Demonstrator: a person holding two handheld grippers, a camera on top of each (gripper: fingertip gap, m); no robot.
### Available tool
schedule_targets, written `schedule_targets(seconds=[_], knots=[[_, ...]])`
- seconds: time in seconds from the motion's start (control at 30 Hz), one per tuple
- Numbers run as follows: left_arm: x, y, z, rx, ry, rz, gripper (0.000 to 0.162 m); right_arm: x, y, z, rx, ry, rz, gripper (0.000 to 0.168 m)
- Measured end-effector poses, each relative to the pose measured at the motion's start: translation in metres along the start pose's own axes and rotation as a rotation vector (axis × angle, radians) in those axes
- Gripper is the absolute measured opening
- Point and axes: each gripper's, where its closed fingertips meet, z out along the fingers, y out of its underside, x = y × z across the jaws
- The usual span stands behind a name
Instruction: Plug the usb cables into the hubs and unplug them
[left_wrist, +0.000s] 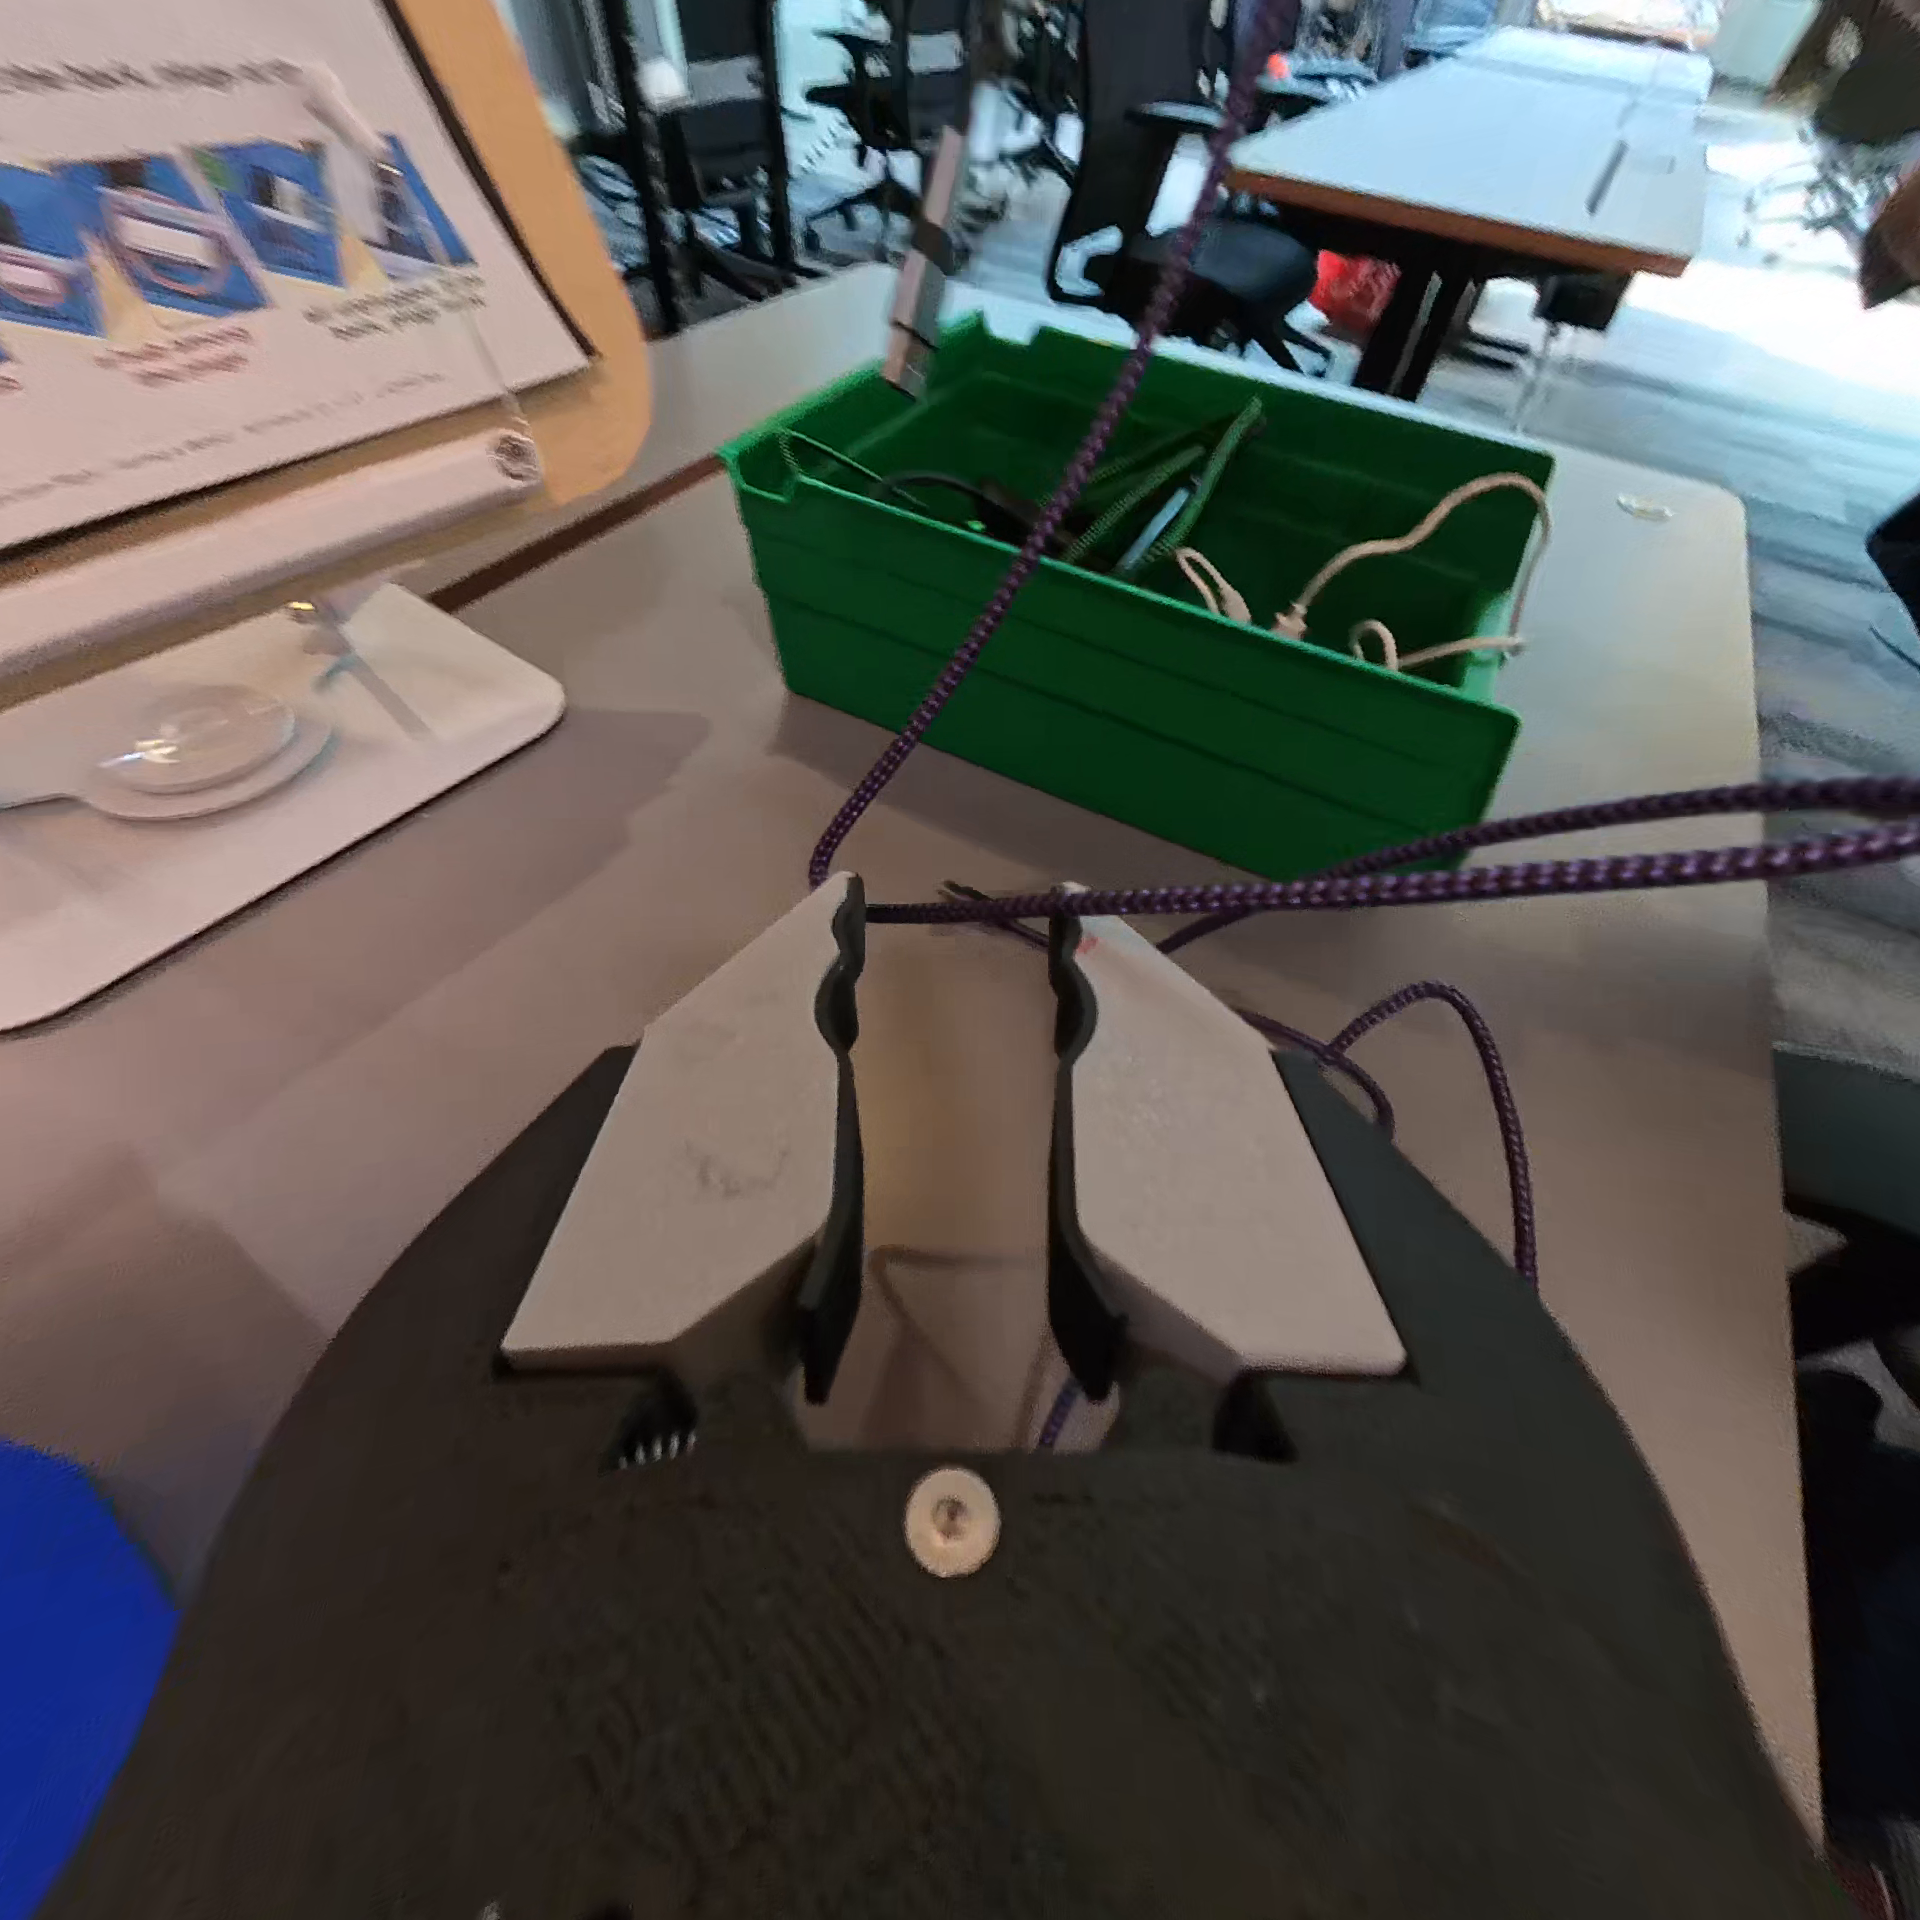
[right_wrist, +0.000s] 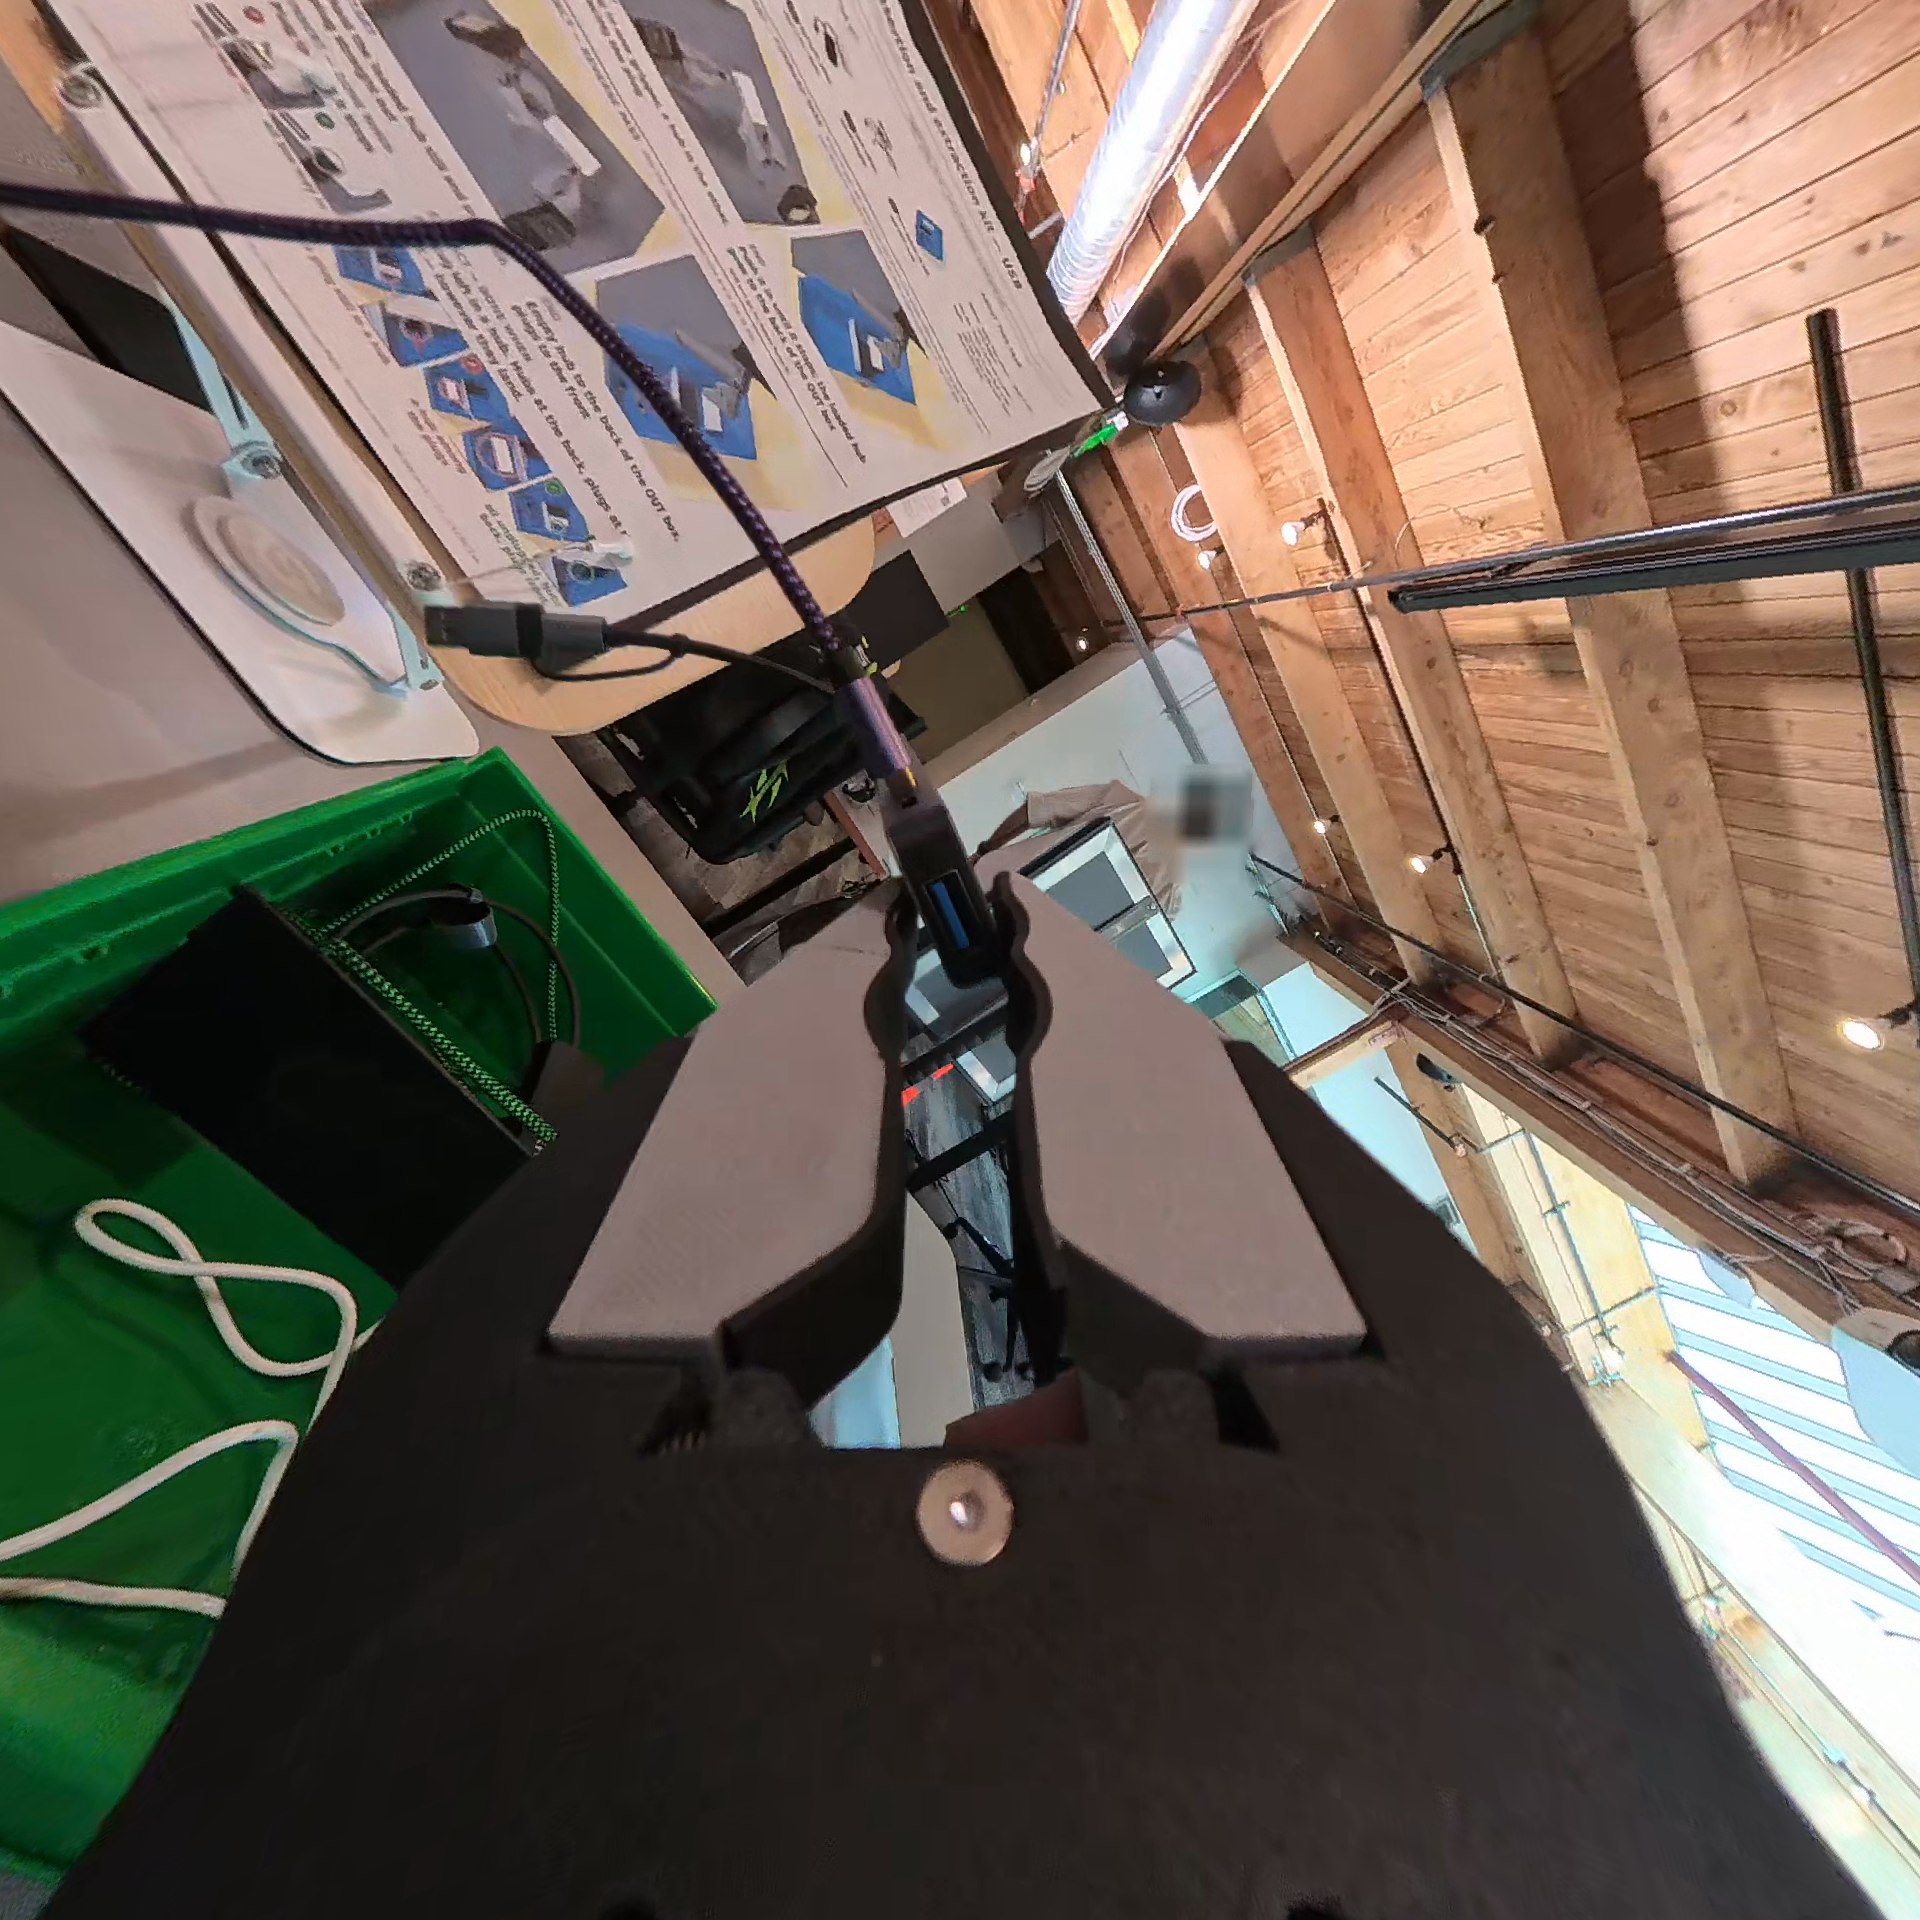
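My right gripper (right_wrist: 954, 914) is tilted up towards the ceiling and is shut on a small dark USB hub (right_wrist: 928, 836) with a blue port facing me. A purple braided cable (right_wrist: 665, 384) is plugged into the hub's far end by its purple plug (right_wrist: 878, 727). The hub's own black lead ends in a grey plug (right_wrist: 488, 629) that hangs free. My left gripper (left_wrist: 956, 904) is open just above the table (left_wrist: 468, 1091). The purple cable (left_wrist: 1455, 862) runs across its fingertips and up out of view; it is not pinched.
A green bin (left_wrist: 1091, 686) stands on the table beyond the left gripper, holding a white cable (left_wrist: 1434, 540) and green-black braided cables; it also shows in the right wrist view (right_wrist: 582, 831). An instruction board (left_wrist: 260, 260) on a white base (left_wrist: 312, 810) stands at the left. A blue thing (left_wrist: 62, 1662) lies at the lower left. Spacing between my two grippers at the tips: around 30 cm.
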Motion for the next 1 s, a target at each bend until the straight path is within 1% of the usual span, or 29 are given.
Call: schedule_targets(seconds=[0.07,0.1,0.13,0.17,0.23,0.27,0.43,0.5,0.6,0.7,0.77,0.8,0.83,0.9,0.93,1.0], knots=[[0.022,0.01,0.006,-0.059,0.096,0.045,0.035,0.001,0.001,0.0,-0.009,0.006,0.017,0.011],[0.028,0.013,0.008,-0.078,0.115,0.066,0.038,0.001,0.001,0.0,-0.006,0.004,0.025,0.011],[0.029,0.017,0.009,-0.1,0.11,0.09,0.039,0.0,0.0,0.0,0.004,0.001,0.032,0.012],[0.024,0.021,0.01,-0.129,0.071,0.117,0.039,0.0,-0.001,-0.001,0.015,-0.002,0.038,0.012],[0.003,0.033,0.011,-0.207,-0.066,0.174,0.036,0.001,-0.001,-0.003,0.027,0.002,0.04,0.014],[0.0,0.037,0.011,-0.231,-0.089,0.193,0.034,0.001,0.0,-0.003,0.025,0.008,0.037,0.014],[0.012,0.032,0.01,-0.208,-0.031,0.187,0.035,0.004,0.014,-0.001,-0.014,0.018,0.064,0.014],[0.025,0.02,0.005,-0.14,0.041,0.176,0.037,0.005,0.015,-0.002,-0.004,0.016,0.083,0.013],[0.058,-0.012,-0.014,0.049,0.217,0.191,0.037,0.005,0.012,-0.004,0.024,0.007,0.133,0.013],[0.099,-0.039,-0.045,0.253,0.412,0.271,0.038,0.006,0.013,-0.004,0.042,-0.007,0.171,0.013],[0.118,-0.047,-0.062,0.345,0.484,0.34,0.038,0.0,0.009,-0.005,0.081,-0.043,0.189,0.013],[0.118,-0.052,-0.065,0.384,0.464,0.367,0.037,-0.004,0.005,-0.007,0.112,-0.071,0.208,0.013],[0.111,-0.061,-0.066,0.424,0.393,0.393,0.035,-0.008,0.001,-0.008,0.144,-0.102,0.235,0.012],[0.084,-0.084,-0.068,0.534,0.157,0.429,0.033,-0.015,-0.012,-0.013,0.215,-0.162,0.304,0.013],[0.074,-0.092,-0.071,0.582,0.07,0.445,0.03,-0.018,-0.02,-0.016,0.26,-0.191,0.337,0.013],[0.069,-0.099,-0.08,0.651,-0.014,0.49,0.026,-0.024,-0.036,-0.022,0.334,-0.254,0.391,0.013]])
